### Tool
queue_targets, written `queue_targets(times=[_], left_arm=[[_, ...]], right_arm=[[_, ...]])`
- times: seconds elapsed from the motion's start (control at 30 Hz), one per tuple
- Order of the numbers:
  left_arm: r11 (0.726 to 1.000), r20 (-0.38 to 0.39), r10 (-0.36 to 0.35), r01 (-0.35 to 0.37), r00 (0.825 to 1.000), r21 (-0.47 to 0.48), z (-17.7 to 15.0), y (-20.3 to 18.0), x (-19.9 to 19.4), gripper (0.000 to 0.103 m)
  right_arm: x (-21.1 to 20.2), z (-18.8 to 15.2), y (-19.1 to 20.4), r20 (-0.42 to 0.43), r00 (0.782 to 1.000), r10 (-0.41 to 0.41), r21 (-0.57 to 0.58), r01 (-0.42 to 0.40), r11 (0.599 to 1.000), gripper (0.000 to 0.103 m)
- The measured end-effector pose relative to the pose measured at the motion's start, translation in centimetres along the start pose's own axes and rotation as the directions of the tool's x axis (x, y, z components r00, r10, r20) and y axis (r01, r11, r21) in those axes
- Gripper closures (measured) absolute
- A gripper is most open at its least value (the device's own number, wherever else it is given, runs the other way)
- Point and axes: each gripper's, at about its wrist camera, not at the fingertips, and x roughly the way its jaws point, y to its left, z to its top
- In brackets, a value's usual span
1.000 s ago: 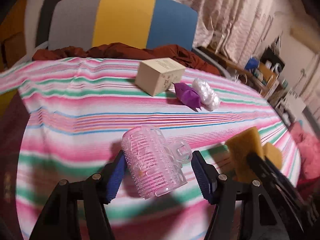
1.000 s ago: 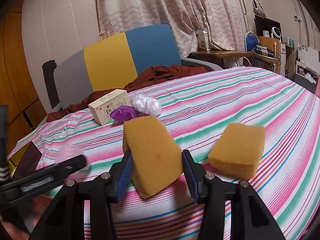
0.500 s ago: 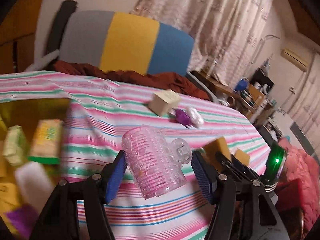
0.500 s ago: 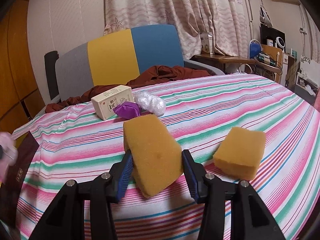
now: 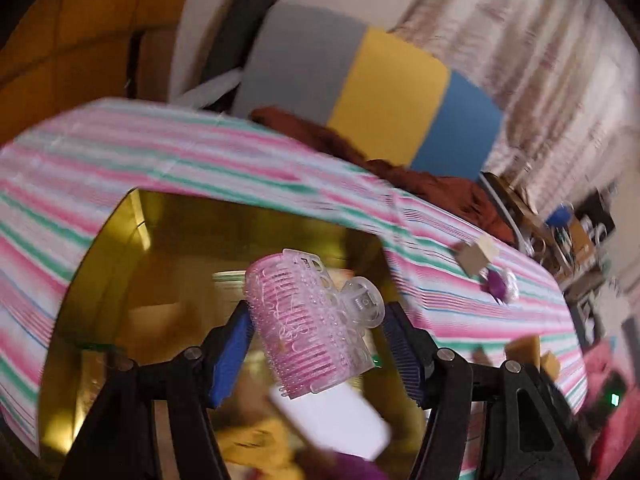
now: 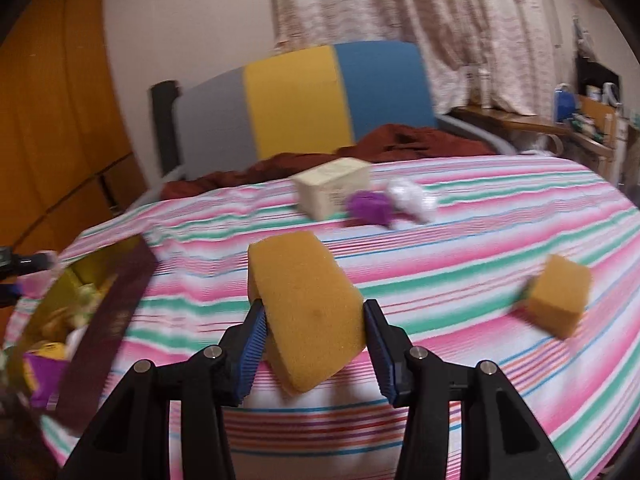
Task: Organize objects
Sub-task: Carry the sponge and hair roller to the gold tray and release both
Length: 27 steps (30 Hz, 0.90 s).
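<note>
Bedroom-like room; curtains behind, a grey-yellow-blue chair [image 6: 304, 100] past a table under a striped pink-green cloth [image 6: 480, 248]. Both views motion-blurred.

Left gripper [image 5: 316, 336]: jaws clamped on a pink hair roller clip [image 5: 308, 320], held in the air above an open gold-lined box [image 5: 132, 248] at the table's left edge. Box already holds several items: a white packet, yellow and purple pieces, too blurred to name.

Right gripper [image 6: 312, 332]: jaws closed on a yellow sponge [image 6: 304, 304], carried above the cloth, the box off to its left.

Left on the cloth: a second sponge [image 6: 560, 296] to the right, a small cream carton [image 6: 332, 192], a purple wrapped piece [image 6: 370, 206] and a clear plastic wad [image 6: 412, 200] just beside it.

Judgement: roughly midway; two items in transit, four loose.
</note>
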Motion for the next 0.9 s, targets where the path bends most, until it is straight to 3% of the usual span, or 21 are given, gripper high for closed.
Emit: queue_targets(times=[0.27, 0.43, 0.53, 0.63, 0.8, 0.9], left_arm=[[0.989, -0.077, 0.092, -0.101, 0.993, -0.110, 3.2, 7.0, 2.4, 0.037], [0.980, -0.101, 0.134, -0.147, 0.986, -0.132, 4.4, 9.2, 4.4, 0.037], [0.974, -0.099, 0.160, -0.174, 0.982, -0.144, 4.6, 10.3, 5.2, 0.031], [0.967, -0.084, 0.175, -0.188, 0.981, -0.174, 4.3, 10.9, 4.8, 0.016], [0.957, -0.004, 0.171, -0.167, 0.985, -0.237, 3.3, 11.1, 1.7, 0.013], [0.939, 0.067, 0.253, -0.228, 0.965, -0.257, 2.0, 10.5, -1.5, 0.007]], right_arm=[[-1.3, 1.2, 6.6, -0.015, 0.981, 0.194, -0.058, -0.195, 0.979, 0.055], [-1.7, 1.7, 9.6, -0.039, 0.964, 0.262, -0.090, -0.264, 0.960, 0.055], [-1.9, 2.0, 11.2, -0.047, 0.959, 0.280, -0.130, -0.284, 0.950, 0.055], [-2.0, 2.2, 12.2, -0.059, 0.953, 0.298, -0.159, -0.304, 0.939, 0.055], [-1.1, 2.3, 14.3, -0.119, 0.933, 0.341, -0.180, -0.358, 0.916, 0.055], [0.7, 2.8, 16.1, -0.209, 0.898, 0.388, -0.158, -0.422, 0.893, 0.055]])
